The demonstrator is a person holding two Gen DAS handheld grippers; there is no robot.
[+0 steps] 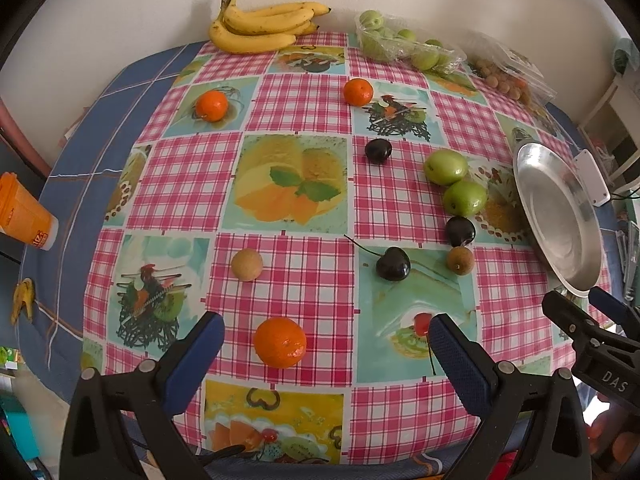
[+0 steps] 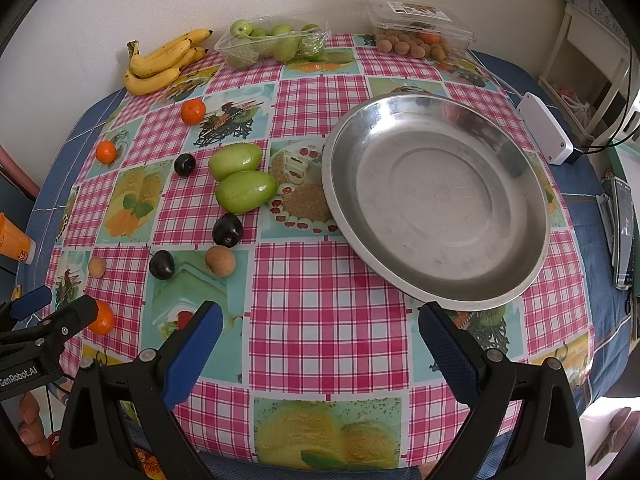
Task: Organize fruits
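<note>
The left gripper (image 1: 326, 344) is wide open and holds nothing. An orange (image 1: 280, 342) sits right between its blue fingers (image 1: 198, 354). At its 12 o'clock lie a brown ball fruit (image 1: 247, 264), dark cherries (image 1: 393, 263) and two green fruits (image 1: 445, 167), touching. Bananas (image 1: 260, 26) lie far back by the wall. The right gripper (image 2: 320, 340) is wide open too, empty, over bare tablecloth (image 2: 320, 300). The silver plate (image 2: 440, 196) sits at its 1 o'clock, just past its right finger.
</note>
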